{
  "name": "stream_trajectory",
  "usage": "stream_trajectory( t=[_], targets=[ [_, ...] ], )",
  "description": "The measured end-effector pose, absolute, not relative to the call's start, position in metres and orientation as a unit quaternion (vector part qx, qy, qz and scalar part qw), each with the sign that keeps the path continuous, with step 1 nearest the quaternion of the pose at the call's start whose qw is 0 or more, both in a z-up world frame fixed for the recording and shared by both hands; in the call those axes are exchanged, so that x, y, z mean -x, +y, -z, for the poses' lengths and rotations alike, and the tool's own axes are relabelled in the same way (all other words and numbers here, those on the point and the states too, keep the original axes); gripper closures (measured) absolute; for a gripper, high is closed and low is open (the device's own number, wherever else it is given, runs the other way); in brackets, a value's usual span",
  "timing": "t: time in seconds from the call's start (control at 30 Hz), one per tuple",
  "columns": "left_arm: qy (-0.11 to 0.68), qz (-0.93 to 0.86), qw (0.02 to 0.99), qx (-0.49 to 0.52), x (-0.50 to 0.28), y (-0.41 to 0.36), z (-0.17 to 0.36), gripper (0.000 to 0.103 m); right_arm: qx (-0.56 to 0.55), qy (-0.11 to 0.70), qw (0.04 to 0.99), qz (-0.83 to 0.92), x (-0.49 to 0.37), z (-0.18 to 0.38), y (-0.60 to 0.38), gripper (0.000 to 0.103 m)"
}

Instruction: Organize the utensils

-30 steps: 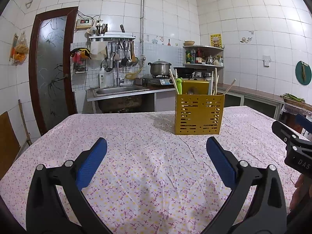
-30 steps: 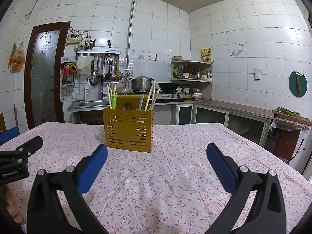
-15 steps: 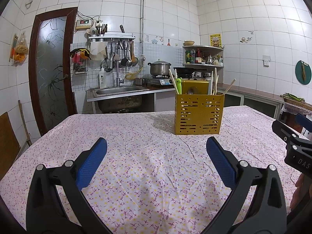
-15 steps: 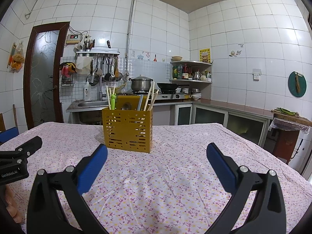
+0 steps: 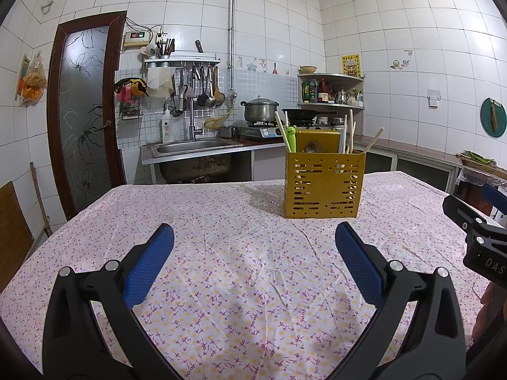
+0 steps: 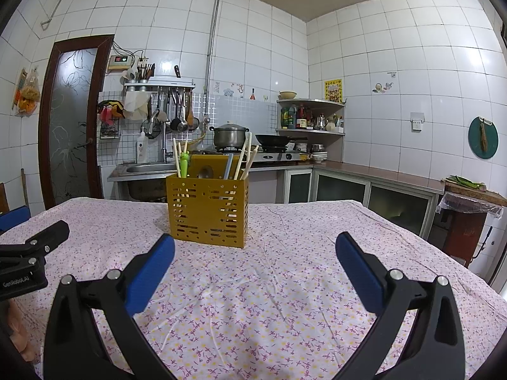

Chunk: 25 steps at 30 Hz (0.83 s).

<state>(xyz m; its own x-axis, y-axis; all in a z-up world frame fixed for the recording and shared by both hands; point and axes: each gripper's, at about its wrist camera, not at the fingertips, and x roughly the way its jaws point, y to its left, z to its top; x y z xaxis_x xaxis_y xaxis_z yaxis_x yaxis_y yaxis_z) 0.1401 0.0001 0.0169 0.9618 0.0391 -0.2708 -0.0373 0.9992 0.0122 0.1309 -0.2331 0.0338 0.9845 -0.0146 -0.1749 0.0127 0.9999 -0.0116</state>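
Observation:
A yellow perforated utensil holder (image 5: pixel 324 185) stands upright on the floral tablecloth (image 5: pixel 240 272), holding chopsticks (image 5: pixel 350 131), a green frog-topped utensil (image 5: pixel 291 137) and other utensils. It also shows in the right wrist view (image 6: pixel 207 210). My left gripper (image 5: pixel 253 237) is open and empty, hovering over the cloth short of the holder. My right gripper (image 6: pixel 255 247) is open and empty, also short of the holder. No loose utensils show on the cloth.
The right gripper's body (image 5: pixel 475 231) shows at the right edge of the left view; the left gripper's body (image 6: pixel 28 256) at the left edge of the right view. A sink (image 5: pixel 193 147), stove with pot (image 5: pixel 259 110) and counters (image 6: pixel 380 177) line the far walls.
Both views have barely shifted; the holder sits slightly differently in the right wrist view. Both grippers stay open and empty.

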Motion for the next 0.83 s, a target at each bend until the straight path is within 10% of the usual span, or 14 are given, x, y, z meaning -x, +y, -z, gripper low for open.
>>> stream_trajectory(
  t=[0.83],
  targets=[
    [0.142,-0.018,0.99,0.002,-0.1419,0.0018,-0.0148,0.005,0.006,0.088,0.996,0.007,-0.1296,-0.0341,-0.2316,0.004]
  ],
)
